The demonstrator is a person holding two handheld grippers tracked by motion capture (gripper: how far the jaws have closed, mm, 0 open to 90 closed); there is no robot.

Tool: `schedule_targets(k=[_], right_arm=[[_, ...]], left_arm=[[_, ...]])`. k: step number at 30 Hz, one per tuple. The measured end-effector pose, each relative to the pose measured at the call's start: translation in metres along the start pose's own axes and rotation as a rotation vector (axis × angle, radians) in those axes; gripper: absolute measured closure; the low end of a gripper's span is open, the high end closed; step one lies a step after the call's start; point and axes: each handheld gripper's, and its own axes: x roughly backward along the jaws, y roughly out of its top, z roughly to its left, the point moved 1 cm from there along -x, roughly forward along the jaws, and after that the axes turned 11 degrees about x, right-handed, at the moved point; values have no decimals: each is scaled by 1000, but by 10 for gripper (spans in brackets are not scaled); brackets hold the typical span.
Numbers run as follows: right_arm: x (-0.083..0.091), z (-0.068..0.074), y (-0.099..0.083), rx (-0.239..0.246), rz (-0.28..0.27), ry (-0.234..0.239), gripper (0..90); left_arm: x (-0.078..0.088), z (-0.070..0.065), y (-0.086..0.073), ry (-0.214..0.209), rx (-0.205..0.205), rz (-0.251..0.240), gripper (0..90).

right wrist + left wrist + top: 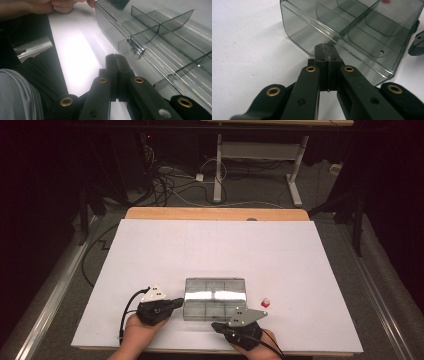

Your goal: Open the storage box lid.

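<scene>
Both pairs of jaws are closed on nothing, pad against pad. The left gripper rests its tip against the left end wall of the clear compartment box; in the left gripper view that tip meets the wall just under the lid's rim. The right gripper lies at the box's near side, pointing at the small latch on the front wall.

The box sits near the middle of the desk's near edge. It looks like thin hard plastic with a closed lid and dividers inside: probably light, stiff, smooth and slippery, likely to slide on the white desk if pushed from one side only. The lid rim and the latch seem the best places to grip; the flat walls offer little.

A small red piece lies just right of the box. Toward the far edge and both side edges there is wide open room.
</scene>
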Motion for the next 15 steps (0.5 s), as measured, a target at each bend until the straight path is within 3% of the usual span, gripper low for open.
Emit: schedule_targets(k=[7,15], right_arm=[[-3,-2,-1,-14,16,-9,900],[-5,-3,0,-35,30,-30,900]], left_arm=[[1,1,2,5,33,-61,879],[3,1,1,10,27,-54,879]])
